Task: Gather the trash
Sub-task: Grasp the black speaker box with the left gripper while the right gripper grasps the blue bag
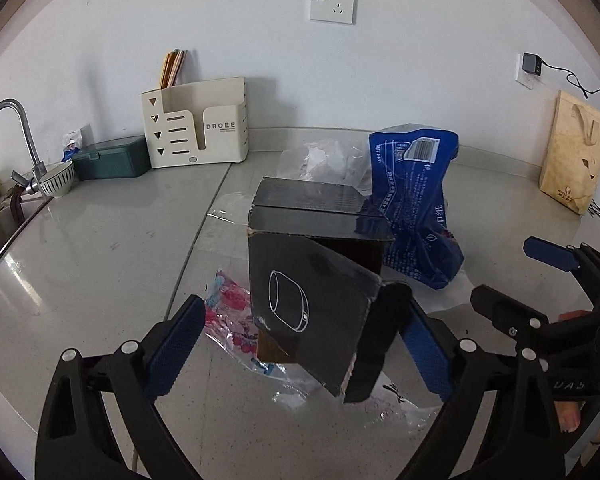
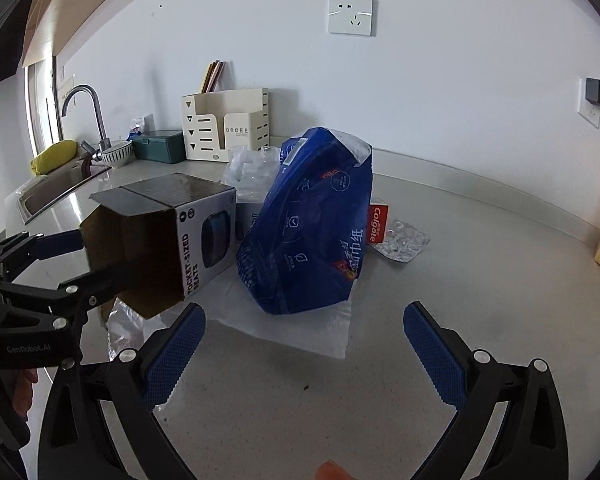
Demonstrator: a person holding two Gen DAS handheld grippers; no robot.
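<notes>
Lots of trash sits in one pile on the grey counter (image 2: pixel 480 264), and the black box (image 1: pixel 316 264) is at the front of it. Its flap hangs open, likely because the box is empty. Just behind the box to the right stands a blue bag (image 2: pixel 312 224), on a flat clear plastic sheet (image 2: pixel 300 332). A pink wrapper (image 1: pixel 232 312) lies partly under the box's left side, and a red toothpaste box (image 2: pixel 377 220) and an empty pill pack (image 2: pixel 404 240) lie beyond the bag. The left gripper (image 1: pixel 300 356) has its jaws spread wide around the box, with the box between them but not squeezed yet, I think to grab it. The right gripper (image 2: pixel 304 356) is spread wide too, holding nothing, and aims at the blue bag
</notes>
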